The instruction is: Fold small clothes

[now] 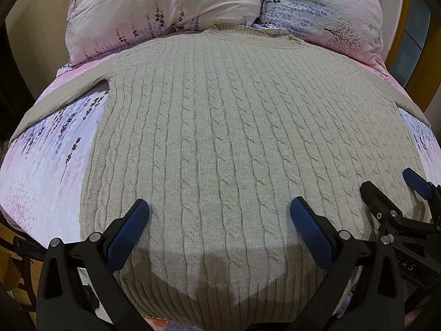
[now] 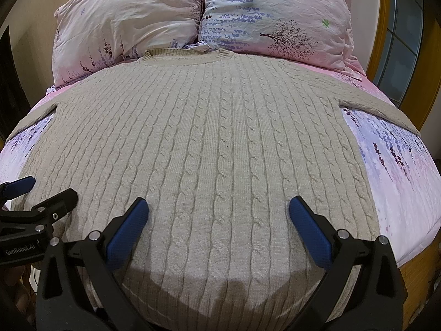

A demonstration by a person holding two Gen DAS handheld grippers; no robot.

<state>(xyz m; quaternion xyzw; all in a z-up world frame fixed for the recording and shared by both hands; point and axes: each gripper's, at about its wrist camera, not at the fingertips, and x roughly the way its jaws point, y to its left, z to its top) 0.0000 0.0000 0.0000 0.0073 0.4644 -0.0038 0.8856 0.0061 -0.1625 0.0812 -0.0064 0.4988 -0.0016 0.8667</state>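
Note:
A beige cable-knit sweater (image 1: 220, 127) lies flat and face up on the bed, collar toward the pillows, sleeves spread to both sides; it also shows in the right wrist view (image 2: 209, 138). My left gripper (image 1: 219, 209) is open and empty, hovering over the lower left part of the sweater near its hem. My right gripper (image 2: 219, 209) is open and empty over the lower right part. The right gripper shows at the right edge of the left wrist view (image 1: 391, 190). The left gripper shows at the left edge of the right wrist view (image 2: 46, 187).
The bed has a pink and lavender floral sheet (image 1: 49, 151). Two matching pillows (image 1: 165, 8) (image 1: 325, 8) lie at the head, just past the collar. A wooden bed frame edge (image 2: 421, 270) and a window (image 2: 399, 49) are at the right.

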